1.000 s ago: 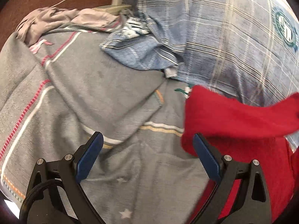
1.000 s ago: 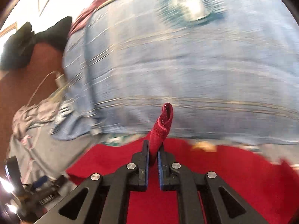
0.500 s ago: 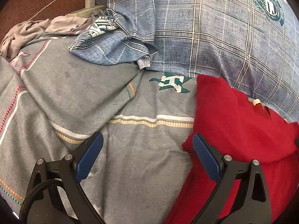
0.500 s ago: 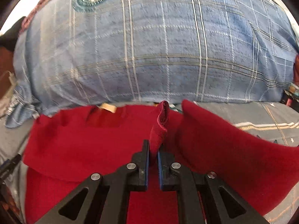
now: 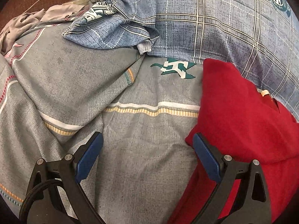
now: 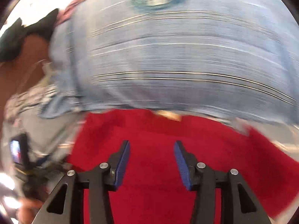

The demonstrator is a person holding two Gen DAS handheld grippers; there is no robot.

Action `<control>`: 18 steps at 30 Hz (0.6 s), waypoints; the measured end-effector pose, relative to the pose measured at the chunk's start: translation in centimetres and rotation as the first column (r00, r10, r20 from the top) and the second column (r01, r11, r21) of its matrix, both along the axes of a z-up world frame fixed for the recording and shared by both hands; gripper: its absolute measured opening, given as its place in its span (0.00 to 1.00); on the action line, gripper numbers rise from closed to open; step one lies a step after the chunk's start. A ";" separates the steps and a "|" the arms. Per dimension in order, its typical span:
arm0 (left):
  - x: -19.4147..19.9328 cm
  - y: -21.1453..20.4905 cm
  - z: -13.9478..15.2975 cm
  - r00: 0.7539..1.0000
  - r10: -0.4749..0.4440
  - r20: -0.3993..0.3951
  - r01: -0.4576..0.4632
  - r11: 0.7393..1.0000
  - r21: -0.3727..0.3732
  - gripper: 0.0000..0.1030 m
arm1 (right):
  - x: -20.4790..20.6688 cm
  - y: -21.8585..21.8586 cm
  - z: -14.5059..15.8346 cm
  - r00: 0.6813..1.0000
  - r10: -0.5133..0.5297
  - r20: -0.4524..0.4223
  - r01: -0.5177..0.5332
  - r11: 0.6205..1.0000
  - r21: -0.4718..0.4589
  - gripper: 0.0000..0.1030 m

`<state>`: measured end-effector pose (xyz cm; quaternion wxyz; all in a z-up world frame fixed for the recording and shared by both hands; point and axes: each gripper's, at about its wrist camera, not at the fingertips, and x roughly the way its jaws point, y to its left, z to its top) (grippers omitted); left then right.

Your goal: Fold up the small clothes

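Red fleece garment, soft and thick, lies on a bed covered by a grey sheet with white and yellow stripes. One layer is doubled over another, its near edge drooping at the lower right of the left wrist view. A small tan label shows at what looks like the neckline. Behind it sits a large blue plaid pillow with a round green emblem; the garment's far edge lies against its base. A crumpled blue plaid cloth and a pale grey-pink bundle lie well apart, toward the far left.

Left tool: jaws wide apart, nothing between them but bare sheet. Its right finger sits right at the garment's near left corner; contact cannot be told.

Right tool: jaws have just been opening and stand apart over the red fleece, with no fabric pinched between the pads. View is heavily smeared, so fine detail is lost.

Judgement: one fold looks laid down and let go; more folding is likely needed.

Risks from here:
- Thick fleece may spring back once freed, undoing the fold.
- The wrinkled sheet lies close beneath, so a low pinch could catch bedding together with the garment.
- Left tool grabbing only the top layer at that corner would skew the edges.
- The pillow crowds the far edge and could bunch the cloth.
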<state>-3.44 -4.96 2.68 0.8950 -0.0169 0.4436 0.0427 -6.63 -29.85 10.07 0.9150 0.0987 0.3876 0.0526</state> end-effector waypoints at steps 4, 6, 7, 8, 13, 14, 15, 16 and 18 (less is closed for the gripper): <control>0.1 0.1 0.0 1.000 -0.002 -0.006 0.002 1.000 -0.005 0.94 | 5.8 4.6 -1.2 0.995 0.099 -0.002 -0.099 0.995 0.025 0.45; 0.2 0.2 0.0 1.000 -0.001 -0.009 0.001 1.000 -0.010 0.94 | 7.8 5.8 -1.9 0.990 0.138 -0.017 -0.137 0.989 0.060 0.45; 0.3 0.1 -0.1 1.000 0.000 -0.010 -0.001 1.000 -0.010 0.94 | 9.4 6.8 -2.4 0.983 0.179 -0.032 -0.177 0.982 0.066 0.45; 0.4 0.2 -0.1 1.000 0.001 -0.011 -0.002 1.000 -0.010 0.94 | 10.1 7.8 -2.6 0.976 0.213 -0.047 -0.210 0.976 0.064 0.45; 0.6 0.2 -0.1 1.000 0.002 -0.019 -0.003 1.000 -0.023 0.94 | 12.6 10.9 -5.1 0.922 0.348 -0.167 -0.364 0.929 -0.072 0.12; 0.6 0.1 -0.1 1.000 0.001 -0.018 -0.001 1.000 -0.022 0.94 | 12.6 10.8 -5.2 0.925 0.344 -0.160 -0.360 0.929 -0.084 0.12; 0.6 0.0 -0.2 1.000 -0.002 -0.017 0.002 1.000 -0.019 0.94 | 12.6 10.6 -5.0 0.934 0.328 -0.143 -0.342 0.935 -0.088 0.11; 0.6 -0.2 -0.2 1.000 -0.007 -0.016 0.007 1.000 -0.018 0.94 | 12.8 10.4 -5.0 0.943 0.309 -0.127 -0.321 0.943 -0.092 0.10; 0.5 -0.4 -0.3 1.000 -0.011 -0.018 0.011 1.000 -0.003 0.94 | 13.3 10.0 -5.3 0.966 0.235 -0.110 -0.248 0.960 -0.131 0.05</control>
